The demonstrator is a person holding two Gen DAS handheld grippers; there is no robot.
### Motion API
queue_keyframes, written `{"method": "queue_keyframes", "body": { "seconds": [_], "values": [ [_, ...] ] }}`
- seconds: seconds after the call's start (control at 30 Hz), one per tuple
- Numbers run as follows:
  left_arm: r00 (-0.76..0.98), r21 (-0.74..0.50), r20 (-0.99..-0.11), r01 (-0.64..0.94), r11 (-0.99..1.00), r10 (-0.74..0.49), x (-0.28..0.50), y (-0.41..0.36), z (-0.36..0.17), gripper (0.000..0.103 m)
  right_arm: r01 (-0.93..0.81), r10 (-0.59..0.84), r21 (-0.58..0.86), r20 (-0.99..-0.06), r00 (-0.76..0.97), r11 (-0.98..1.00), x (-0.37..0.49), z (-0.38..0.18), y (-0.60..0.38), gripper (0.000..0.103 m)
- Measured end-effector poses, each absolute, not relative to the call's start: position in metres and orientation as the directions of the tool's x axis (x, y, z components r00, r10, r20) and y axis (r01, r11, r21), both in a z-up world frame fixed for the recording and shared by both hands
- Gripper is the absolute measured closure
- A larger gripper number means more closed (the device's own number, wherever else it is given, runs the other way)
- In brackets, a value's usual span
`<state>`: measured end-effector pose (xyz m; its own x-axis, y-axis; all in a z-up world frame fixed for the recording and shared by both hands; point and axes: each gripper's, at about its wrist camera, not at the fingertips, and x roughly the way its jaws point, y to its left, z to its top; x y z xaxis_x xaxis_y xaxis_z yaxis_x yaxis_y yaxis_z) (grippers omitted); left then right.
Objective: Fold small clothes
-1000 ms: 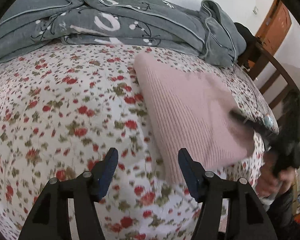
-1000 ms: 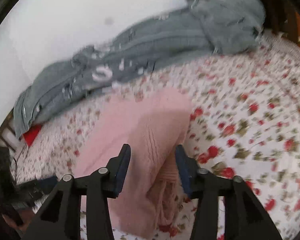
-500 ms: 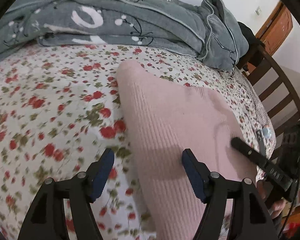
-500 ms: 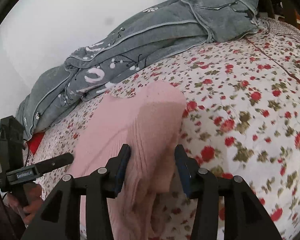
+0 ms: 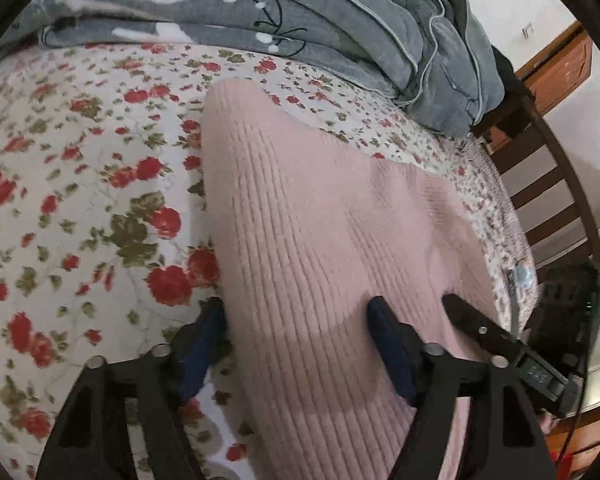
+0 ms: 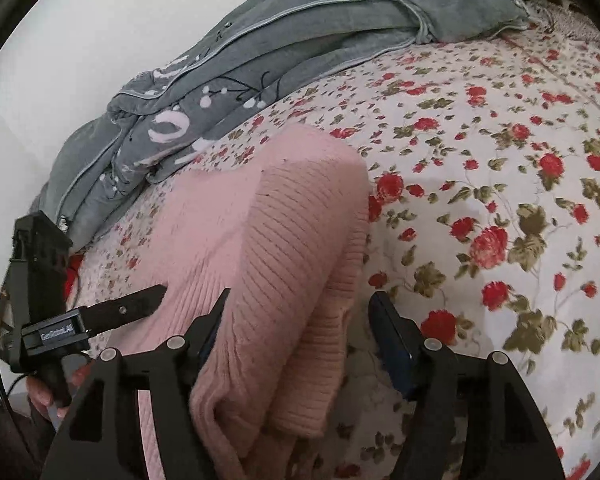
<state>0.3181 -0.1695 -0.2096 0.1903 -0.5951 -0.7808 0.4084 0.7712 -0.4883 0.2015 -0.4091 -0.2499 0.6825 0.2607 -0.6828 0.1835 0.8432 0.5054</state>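
Note:
A pink ribbed knit garment lies folded on the floral bedsheet. My left gripper is open, its jaws straddling the garment's near left edge, one finger on the sheet, the other on the knit. The right gripper's finger pokes in from the right over the garment. In the right wrist view the garment shows stacked folded layers. My right gripper is open around the garment's near folded end. The left gripper shows at the left, its tip over the pink knit.
A grey quilt with white print is bunched along the far side of the bed by the wall; it also shows in the right wrist view. A dark wooden slatted bed end stands at the right. The floral sheet spreads right of the garment.
Both grippers have moved forward and lower onto the pink garment. The left one now straddles its edge; the right one now has the folded end between its open fingers.

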Motion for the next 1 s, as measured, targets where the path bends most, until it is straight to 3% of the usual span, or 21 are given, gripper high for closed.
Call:
{"method": "queue_keyframes", "body": {
  "seconds": [0.07,0.13,0.43,0.8,1.0],
  "values": [
    [0.204,-0.472,-0.785,0.416,0.778,-0.585,0.315,-0.172,-0.206,0.045,0.178,0.260,0.501,-0.683,0.683,0.847,0.201,-0.249,-0.408,0.039],
    [0.226,-0.441,-0.791,0.431,0.787,-0.568,0.312,-0.175,-0.201,0.049,0.153,0.303,0.532,-0.669,0.679,0.833,0.201,-0.249,-0.406,0.053],
    [0.271,-0.425,-0.776,0.443,0.789,-0.570,0.305,-0.169,-0.185,0.065,0.163,0.264,0.517,-0.653,0.710,0.840,0.190,-0.236,-0.397,0.069],
    [0.323,-0.430,-0.737,0.454,0.780,-0.594,0.283,-0.144,-0.153,0.068,0.129,0.250,0.497,-0.624,0.740,0.858,0.174,-0.205,-0.373,0.081],
    [0.363,-0.414,-0.728,0.444,0.795,-0.582,0.281,-0.120,-0.137,0.068,0.051,0.267,0.469,-0.586,0.765,0.882,0.181,-0.183,-0.333,0.081]
  ]
}}
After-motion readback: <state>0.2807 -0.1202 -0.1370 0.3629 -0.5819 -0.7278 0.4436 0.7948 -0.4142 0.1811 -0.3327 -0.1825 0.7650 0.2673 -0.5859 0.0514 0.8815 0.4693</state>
